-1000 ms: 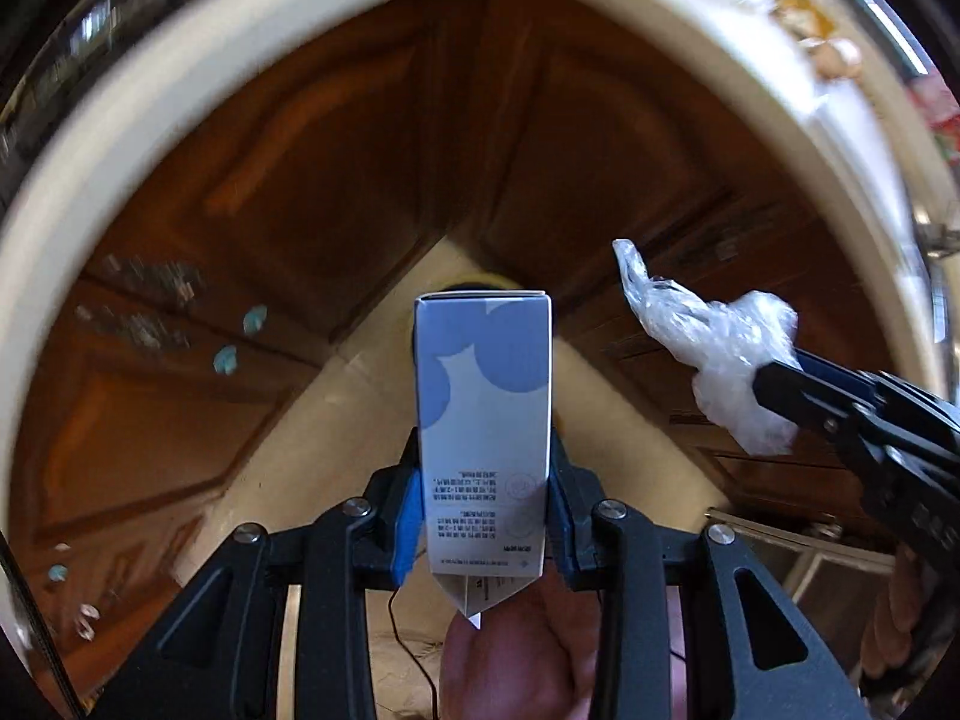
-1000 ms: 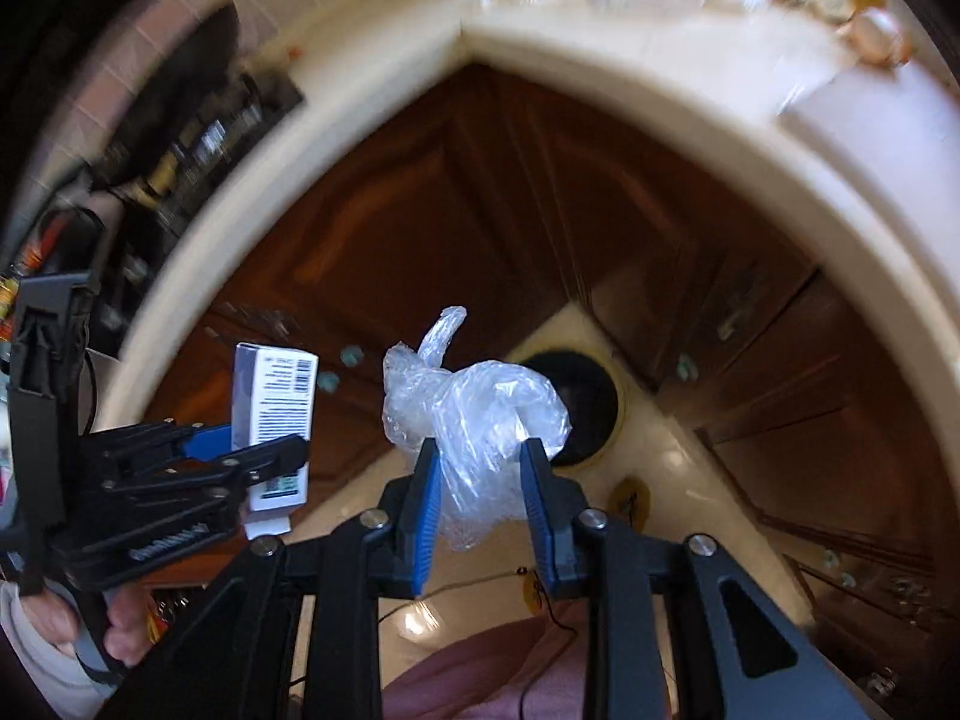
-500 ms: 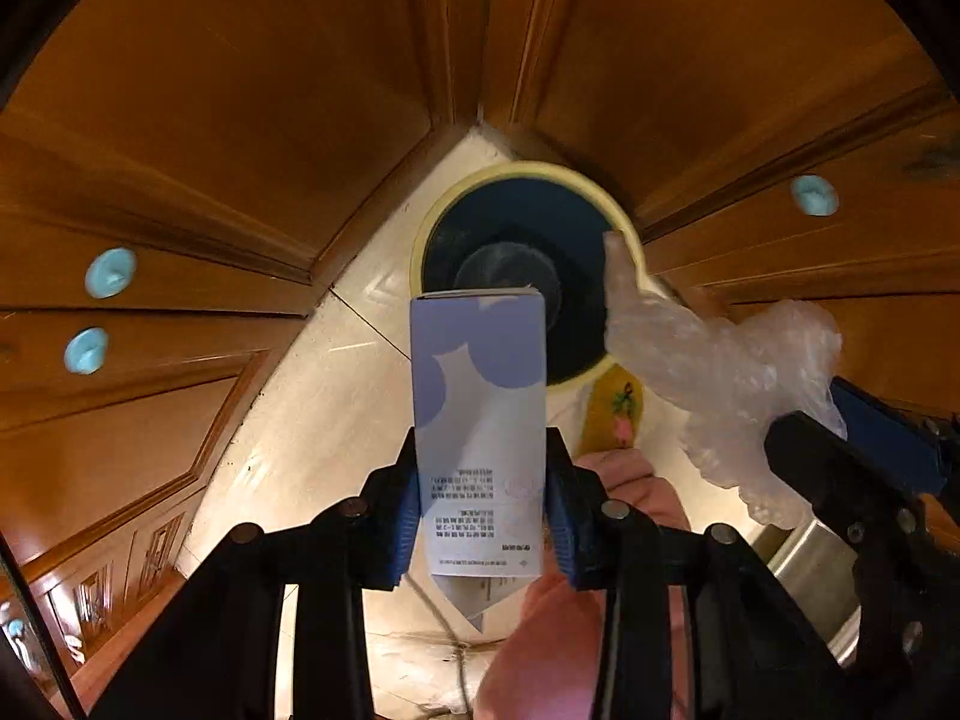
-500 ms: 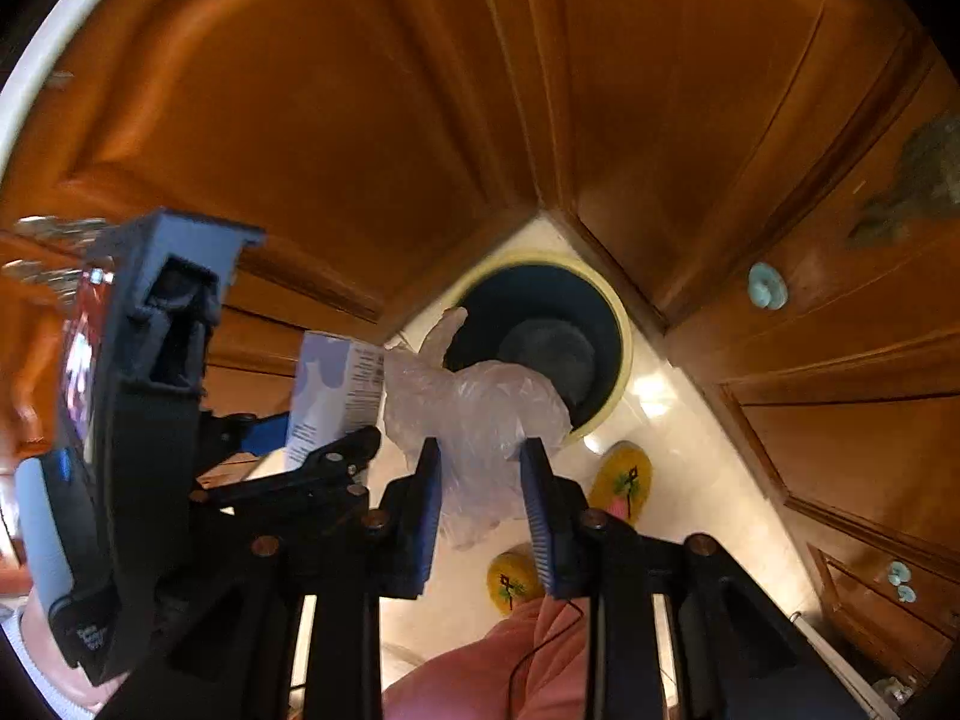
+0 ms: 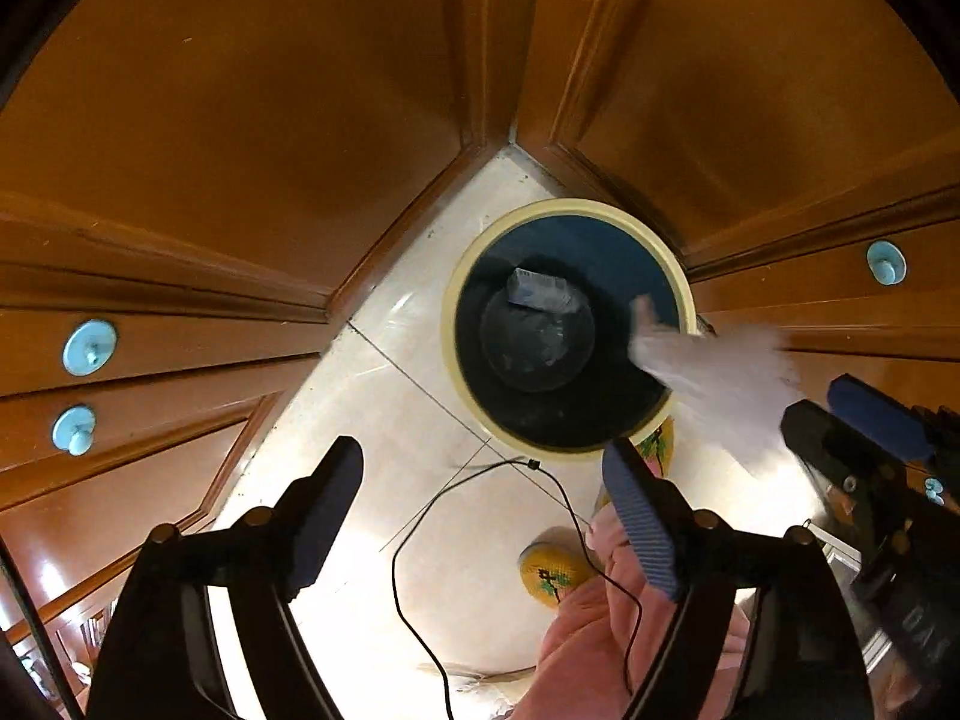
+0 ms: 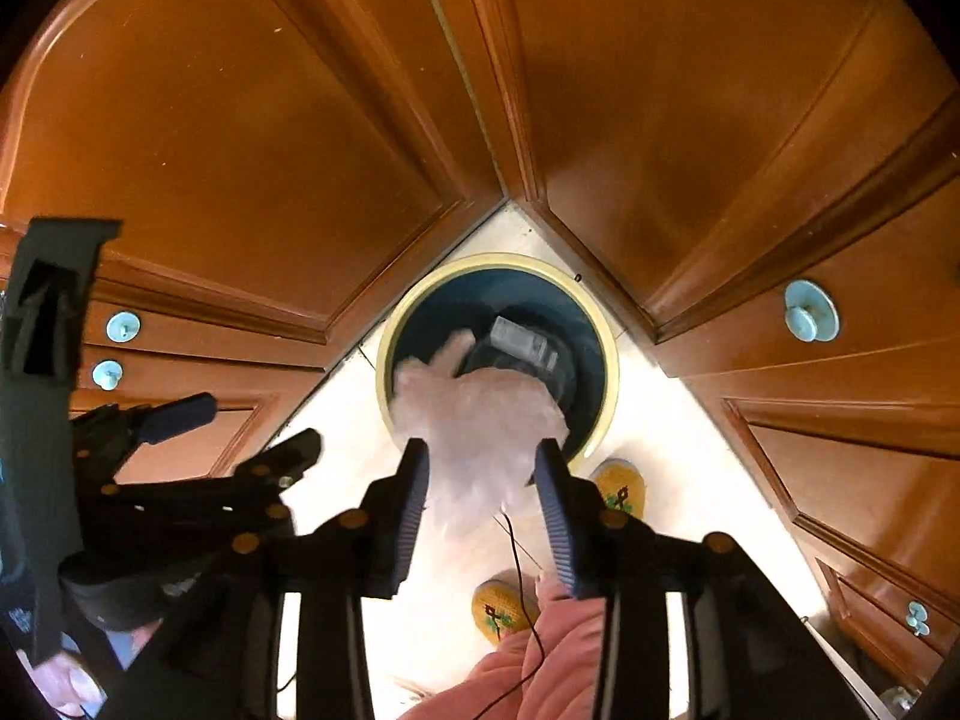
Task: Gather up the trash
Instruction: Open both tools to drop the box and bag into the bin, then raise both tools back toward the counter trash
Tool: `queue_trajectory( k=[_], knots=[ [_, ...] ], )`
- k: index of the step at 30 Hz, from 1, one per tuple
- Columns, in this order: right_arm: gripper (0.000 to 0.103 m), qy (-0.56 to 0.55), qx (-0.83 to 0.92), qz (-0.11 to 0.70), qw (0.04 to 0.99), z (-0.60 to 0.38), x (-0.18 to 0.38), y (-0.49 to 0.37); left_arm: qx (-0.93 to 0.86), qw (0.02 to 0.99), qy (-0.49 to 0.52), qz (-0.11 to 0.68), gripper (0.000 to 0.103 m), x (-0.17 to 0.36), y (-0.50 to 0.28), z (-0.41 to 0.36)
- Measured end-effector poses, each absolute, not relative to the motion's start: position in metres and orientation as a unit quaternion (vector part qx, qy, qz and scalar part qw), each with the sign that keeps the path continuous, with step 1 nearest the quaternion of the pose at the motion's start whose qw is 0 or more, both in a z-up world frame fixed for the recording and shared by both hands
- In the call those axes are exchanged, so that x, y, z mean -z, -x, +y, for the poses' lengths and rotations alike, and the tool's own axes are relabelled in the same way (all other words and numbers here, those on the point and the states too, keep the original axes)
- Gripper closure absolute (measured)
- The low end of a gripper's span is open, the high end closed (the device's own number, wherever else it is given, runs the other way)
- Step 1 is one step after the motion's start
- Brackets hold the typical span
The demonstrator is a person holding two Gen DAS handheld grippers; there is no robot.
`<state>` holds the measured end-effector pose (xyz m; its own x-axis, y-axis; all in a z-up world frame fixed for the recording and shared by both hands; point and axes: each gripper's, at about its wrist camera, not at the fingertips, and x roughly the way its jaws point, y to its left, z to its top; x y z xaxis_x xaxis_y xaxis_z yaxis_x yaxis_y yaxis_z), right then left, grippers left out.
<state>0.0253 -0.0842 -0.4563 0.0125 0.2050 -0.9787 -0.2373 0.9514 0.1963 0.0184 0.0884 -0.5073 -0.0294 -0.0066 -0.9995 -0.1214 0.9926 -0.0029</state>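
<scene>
A round bin with a cream rim [image 5: 449, 324] [image 6: 611, 360] stands on the floor in the cabinet corner. The blue and white carton [image 5: 539, 293] [image 6: 523, 343] lies inside it. My left gripper [image 5: 483, 510] is open and empty above the floor beside the bin. My right gripper [image 6: 482, 501] has its jaws spread, with the crumpled clear plastic bag [image 6: 480, 420] blurred between them over the bin's near rim. The bag also shows in the left wrist view [image 5: 717, 378]. I cannot tell if the pads touch it.
Brown wooden cabinet doors [image 5: 240, 120] with pale blue knobs [image 5: 89, 347] close in on both sides of the bin. Yellow slippers [image 6: 621, 489] and pink trouser legs [image 5: 600, 630] are on the pale tiled floor [image 5: 390, 420], with a thin black cable [image 5: 420, 540].
My left gripper opened and the carton dropped into the bin. My right gripper's jaws widened around the plastic bag. Both grippers moved closer over the bin.
</scene>
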Motion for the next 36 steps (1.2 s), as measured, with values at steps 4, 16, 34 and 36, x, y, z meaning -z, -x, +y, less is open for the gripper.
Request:
queue_trajectory(
  k=[4, 16, 34, 36],
  knots=[
    [0.055, 0.015, -0.157, 0.680, 0.716, -0.086, 0.448, -0.022, -0.046, 0.695, 0.055, 0.716, 0.022, 0.493, -0.008, 0.094],
    [0.054, -0.010, -0.182, 0.653, 0.735, -0.105, 0.357, -0.001, -0.056, 0.742, 0.090, 0.661, 0.022, 0.377, 0.048, 0.104],
    [0.046, -0.011, -0.270, 0.490, 0.829, -0.129, 0.098, 0.040, 0.042, 0.838, 0.087, 0.538, 0.022, 0.140, 0.094, 0.038],
    [0.046, -0.007, -0.270, 0.484, 0.832, -0.135, 0.081, 0.045, 0.062, 0.843, 0.075, 0.528, 0.022, 0.125, 0.097, 0.025]
  ],
)
